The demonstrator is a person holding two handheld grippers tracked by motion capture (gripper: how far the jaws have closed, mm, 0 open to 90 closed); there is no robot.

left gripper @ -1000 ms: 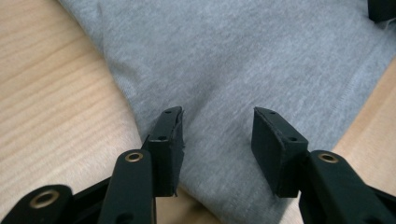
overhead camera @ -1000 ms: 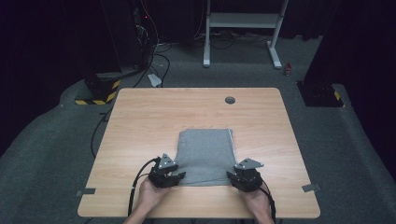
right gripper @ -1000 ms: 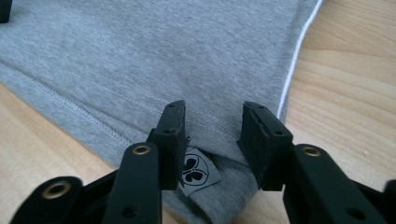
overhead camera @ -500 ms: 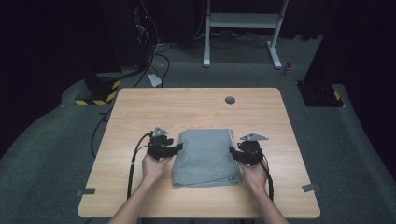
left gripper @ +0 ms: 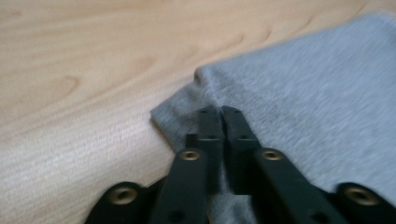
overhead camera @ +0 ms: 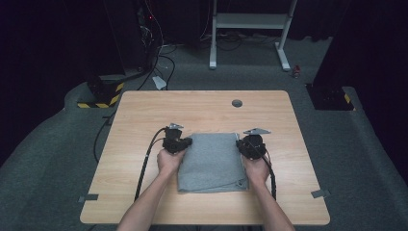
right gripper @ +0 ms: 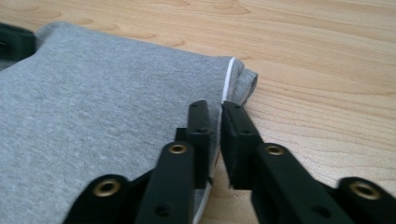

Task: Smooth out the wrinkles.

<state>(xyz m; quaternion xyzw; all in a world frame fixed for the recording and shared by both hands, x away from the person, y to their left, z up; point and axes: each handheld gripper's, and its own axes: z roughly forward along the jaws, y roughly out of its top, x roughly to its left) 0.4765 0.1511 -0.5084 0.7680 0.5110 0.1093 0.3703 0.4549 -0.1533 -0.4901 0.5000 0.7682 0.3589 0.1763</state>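
A folded grey cloth (overhead camera: pixel 211 161) lies flat on the wooden table (overhead camera: pixel 202 108), slightly towards its near side. My left gripper (overhead camera: pixel 185 143) is at the cloth's far left corner. In the left gripper view its jaws (left gripper: pixel 220 112) have just closed and stand together, pinching the bunched corner of the cloth (left gripper: pixel 317 93). My right gripper (overhead camera: pixel 239 144) is at the far right corner. Its jaws (right gripper: pixel 212 106) have also just closed, nipping the cloth's (right gripper: pixel 102 93) white-trimmed edge in a narrow slit between them.
A round cable hole (overhead camera: pixel 236 103) sits in the far part of the tabletop. Bare wood surrounds the cloth on all sides. Beyond the table stand a white metal frame (overhead camera: pixel 250 21) and a black-and-yellow striped block (overhead camera: pixel 98 98) on the dark floor. Cables trail off the table's left edge.
Both hands have moved away from the person, from the cloth's near corners along its sides to its far corners. The cloth's outline on the table looks about the same.
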